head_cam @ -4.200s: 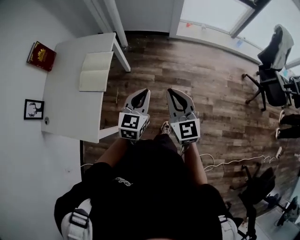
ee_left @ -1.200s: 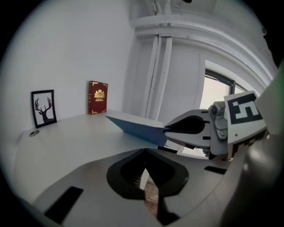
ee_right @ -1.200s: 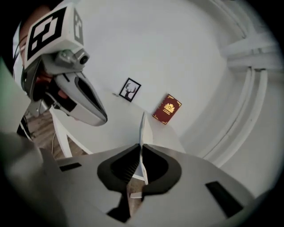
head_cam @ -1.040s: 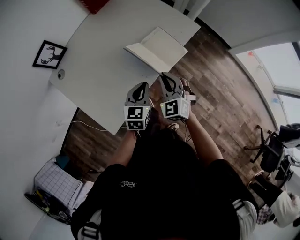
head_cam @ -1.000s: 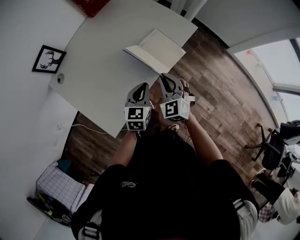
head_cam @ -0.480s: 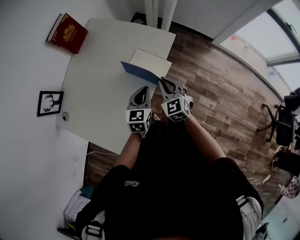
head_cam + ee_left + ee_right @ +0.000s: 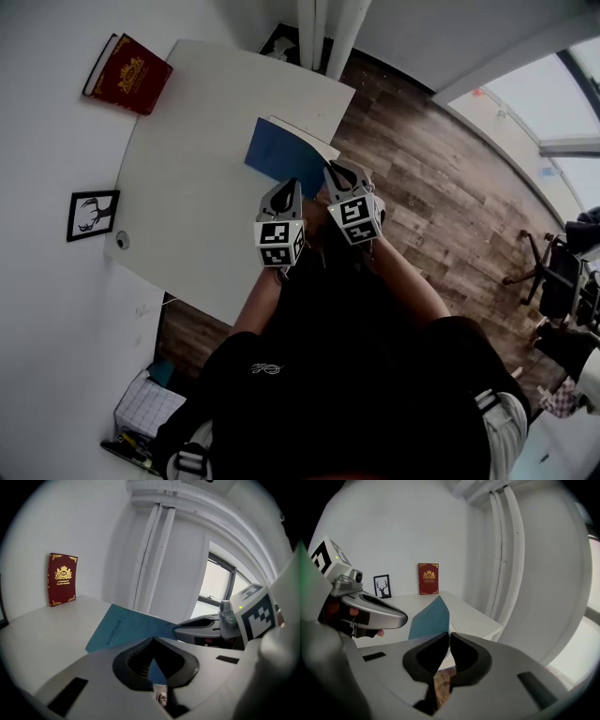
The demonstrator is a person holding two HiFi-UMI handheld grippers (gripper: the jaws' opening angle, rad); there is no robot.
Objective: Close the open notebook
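**Item: blue-covered notebook [image 7: 281, 155], partly closed**

It lay on the white table [image 7: 187, 206] by the far right edge, with the cover tilted up. Your right gripper [image 7: 332, 170] had its fingers pinched on the cover's free edge. Your left gripper [image 7: 290, 185] had its fingers closed on nothing. Likely light, thin and bendy, and best held at that edge.

The room is lit brightly and evenly by daylight admitted through the window [image 7: 553, 103], which is blown out to near white in the head view, and only soft, faint shadows are cast on the white table [image 7: 187, 216]. Strong fisheye bending is seen in all three views, with black vignetted corners in both gripper views. The left gripper [image 7: 152, 640] and right gripper [image 7: 449, 635] are rendered soft and out of focus, while the blue notebook [image 7: 126, 630] and red book [image 7: 63, 579] are kept fairly sharp.
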